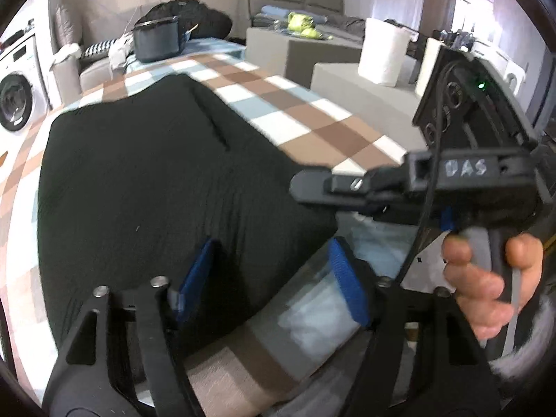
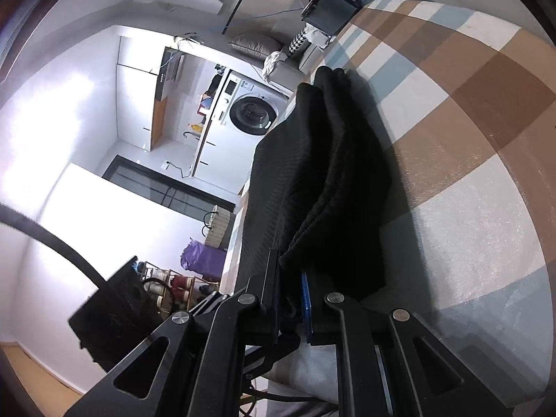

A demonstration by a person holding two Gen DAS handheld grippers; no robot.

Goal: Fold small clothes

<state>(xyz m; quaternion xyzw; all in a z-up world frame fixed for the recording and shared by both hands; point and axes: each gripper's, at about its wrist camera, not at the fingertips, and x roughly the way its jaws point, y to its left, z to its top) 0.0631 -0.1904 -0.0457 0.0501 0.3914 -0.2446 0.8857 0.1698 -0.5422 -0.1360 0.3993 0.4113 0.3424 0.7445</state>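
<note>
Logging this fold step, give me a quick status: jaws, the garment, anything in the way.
Left gripper open over black garment. Right gripper shut on garment's edge. Garment on checked cloth. Nothing in the way.

A black garment (image 1: 149,180) lies on a brown, white and pale-blue checked cloth (image 1: 312,121).

I see one garment (image 1: 149,180), a black piece of ribbed knit cloth. From my left camera it lies spread on the checked cloth, mostly flat and smooth, with rounded corners and a single straight crease or seam running down its far right part. Its near right edge is lifted off the surface. From my right camera that same garment (image 2: 323,173) is raised along this edge, bunched into soft folds and rising in a ridge, with the rest sloping away toward the far side.
</note>
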